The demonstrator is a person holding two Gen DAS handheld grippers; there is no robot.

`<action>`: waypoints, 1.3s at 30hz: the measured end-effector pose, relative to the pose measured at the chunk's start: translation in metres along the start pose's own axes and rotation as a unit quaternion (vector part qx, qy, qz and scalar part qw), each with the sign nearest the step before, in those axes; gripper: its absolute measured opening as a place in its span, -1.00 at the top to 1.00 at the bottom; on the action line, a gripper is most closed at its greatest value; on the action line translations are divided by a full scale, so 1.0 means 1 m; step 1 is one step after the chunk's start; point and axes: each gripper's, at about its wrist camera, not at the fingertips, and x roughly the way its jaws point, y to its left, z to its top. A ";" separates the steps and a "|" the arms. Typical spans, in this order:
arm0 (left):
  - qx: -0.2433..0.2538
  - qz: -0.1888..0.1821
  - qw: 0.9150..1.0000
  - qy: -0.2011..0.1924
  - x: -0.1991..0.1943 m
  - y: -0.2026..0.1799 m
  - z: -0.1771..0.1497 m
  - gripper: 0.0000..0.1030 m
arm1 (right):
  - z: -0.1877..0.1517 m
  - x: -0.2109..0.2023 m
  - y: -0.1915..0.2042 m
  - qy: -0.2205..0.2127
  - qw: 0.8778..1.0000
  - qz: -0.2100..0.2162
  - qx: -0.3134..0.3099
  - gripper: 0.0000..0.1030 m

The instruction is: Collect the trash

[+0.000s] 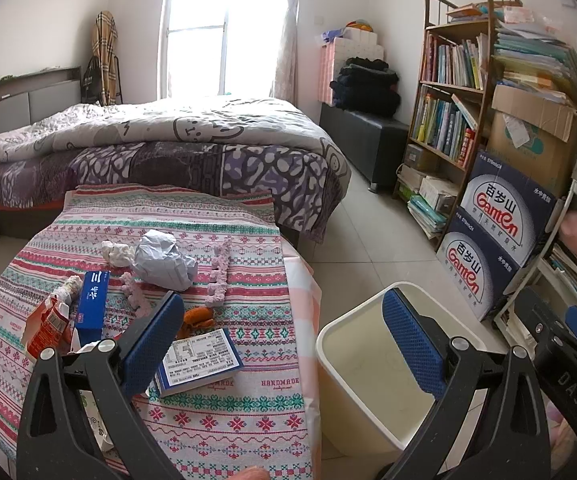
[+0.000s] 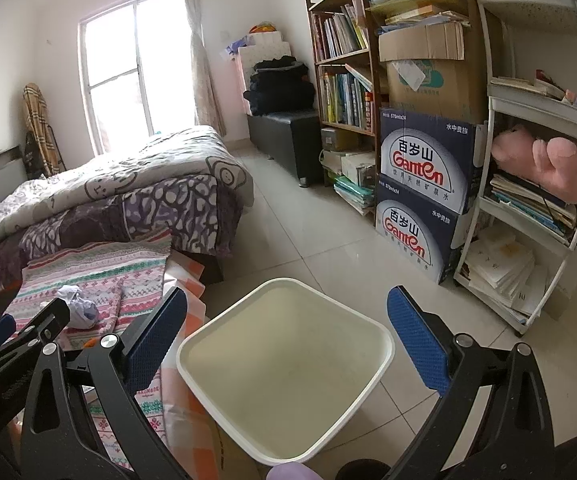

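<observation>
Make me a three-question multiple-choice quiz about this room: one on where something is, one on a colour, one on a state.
1. The bin stands:
A. on the bed
B. on the floor beside the table
C. on a shelf

2. The claw pads are:
A. blue
B. red
C. green

3. The right claw is:
A. shut on paper
B. open, holding nothing
C. shut on a box

Answers: 1 B, it sits on tiles next to the patterned tablecloth. 2 A, both pads are blue. 3 B, its pads stand wide apart above the bin.
</observation>
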 end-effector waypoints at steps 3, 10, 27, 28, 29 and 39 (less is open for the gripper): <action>-0.001 0.000 1.000 0.001 0.001 0.001 -0.001 -0.87 | 0.000 0.000 -0.001 0.000 1.000 0.000 0.000 -0.86; 0.000 0.000 1.000 0.002 0.002 0.001 -0.001 -0.87 | 0.001 0.001 -0.002 0.002 1.000 0.000 0.001 -0.86; -0.002 0.001 1.000 0.004 0.004 0.004 -0.004 -0.87 | 0.002 0.002 -0.001 0.003 1.000 0.000 0.001 -0.86; -0.002 0.001 1.000 0.005 0.004 0.005 -0.005 -0.87 | 0.001 0.001 0.000 0.004 1.000 0.000 0.001 -0.86; -0.003 0.001 1.000 0.006 0.004 0.005 -0.005 -0.87 | -0.001 0.001 -0.002 0.006 1.000 0.000 0.001 -0.86; -0.002 0.005 1.000 0.012 0.005 0.003 -0.004 -0.87 | -0.004 -0.001 -0.006 0.009 1.000 0.001 0.000 -0.86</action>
